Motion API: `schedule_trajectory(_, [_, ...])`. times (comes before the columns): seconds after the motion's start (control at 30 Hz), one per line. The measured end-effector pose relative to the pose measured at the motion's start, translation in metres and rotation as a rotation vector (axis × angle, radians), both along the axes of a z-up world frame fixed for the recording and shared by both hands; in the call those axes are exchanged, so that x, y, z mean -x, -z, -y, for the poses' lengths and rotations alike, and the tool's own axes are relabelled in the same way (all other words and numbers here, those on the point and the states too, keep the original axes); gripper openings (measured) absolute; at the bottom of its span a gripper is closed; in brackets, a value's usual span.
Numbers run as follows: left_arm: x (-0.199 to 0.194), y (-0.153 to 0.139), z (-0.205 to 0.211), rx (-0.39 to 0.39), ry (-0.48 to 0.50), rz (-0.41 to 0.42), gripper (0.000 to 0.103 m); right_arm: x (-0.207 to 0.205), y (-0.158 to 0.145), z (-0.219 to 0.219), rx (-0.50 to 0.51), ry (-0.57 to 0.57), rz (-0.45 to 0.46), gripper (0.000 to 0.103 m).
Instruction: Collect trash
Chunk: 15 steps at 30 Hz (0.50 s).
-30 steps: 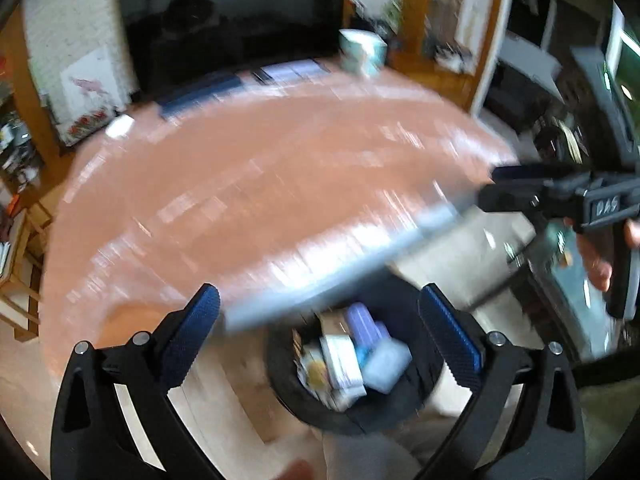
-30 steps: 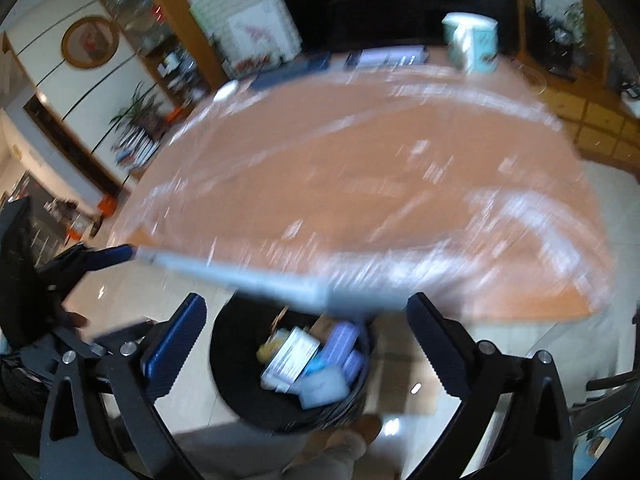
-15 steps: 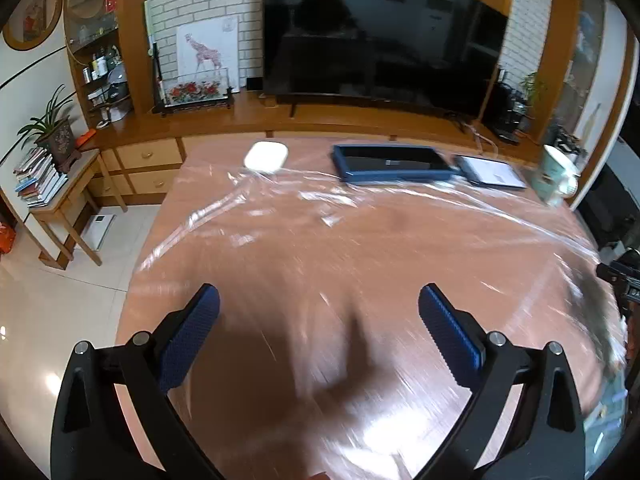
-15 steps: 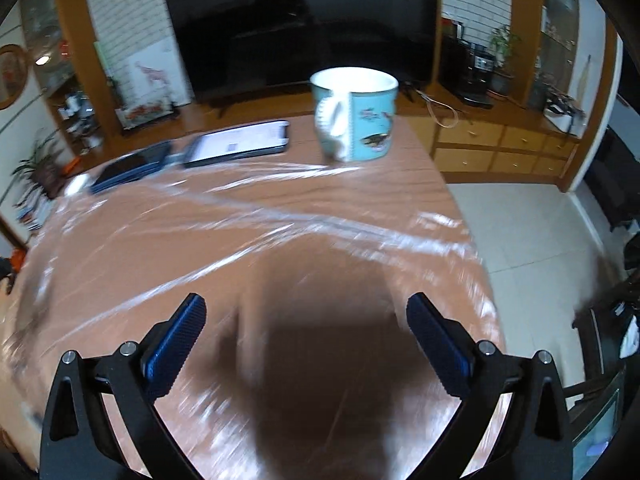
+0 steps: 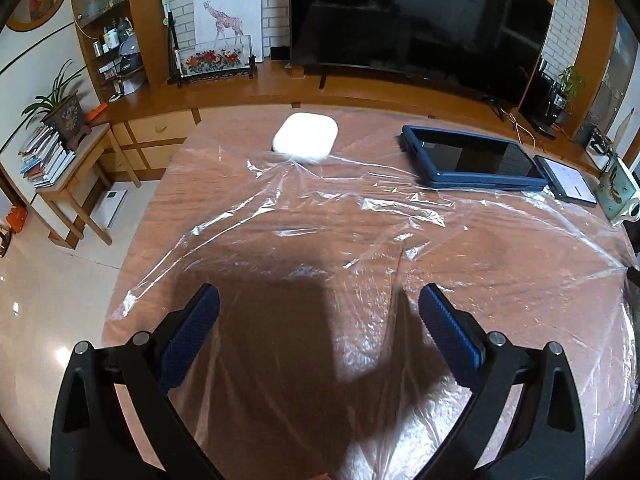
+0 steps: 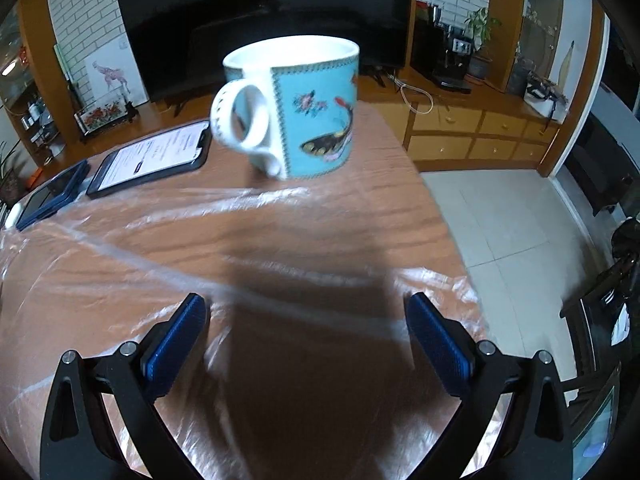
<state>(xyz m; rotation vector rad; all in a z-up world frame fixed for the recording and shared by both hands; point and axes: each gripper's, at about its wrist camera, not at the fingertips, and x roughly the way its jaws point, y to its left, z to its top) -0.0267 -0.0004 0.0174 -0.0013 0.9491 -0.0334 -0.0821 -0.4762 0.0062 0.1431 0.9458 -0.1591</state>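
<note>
A clear crinkled plastic sheet (image 5: 360,216) covers most of the brown wooden table (image 5: 240,136). My left gripper (image 5: 318,332) hangs open just above the sheet near the table's front, nothing between its blue pads. The same plastic sheet (image 6: 120,264) shows in the right wrist view, where my right gripper (image 6: 306,334) is also open and empty over the table's right end. No trash bin is in view now.
A white pad-like object (image 5: 305,140), a dark blue tablet (image 5: 472,162) and a phone (image 5: 566,179) lie at the far side. A turquoise mug (image 6: 294,110) stands close ahead of the right gripper, beside the phone (image 6: 154,156). A TV cabinet (image 5: 360,92) lies beyond; tiled floor (image 6: 504,216) is right.
Both grippers have lifted from over the black trash bin below the table edge to above the tabletop. The right gripper has come closer to the mug. Both stayed open.
</note>
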Motion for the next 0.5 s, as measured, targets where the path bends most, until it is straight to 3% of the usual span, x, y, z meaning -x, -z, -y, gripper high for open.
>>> schedule_trajectory(0.5, [-0.011,0.010,0.005,-0.024,0.014,-0.006,0.102,-0.013,0.002,0.003,0.039,-0.009,-0.014,0.099])
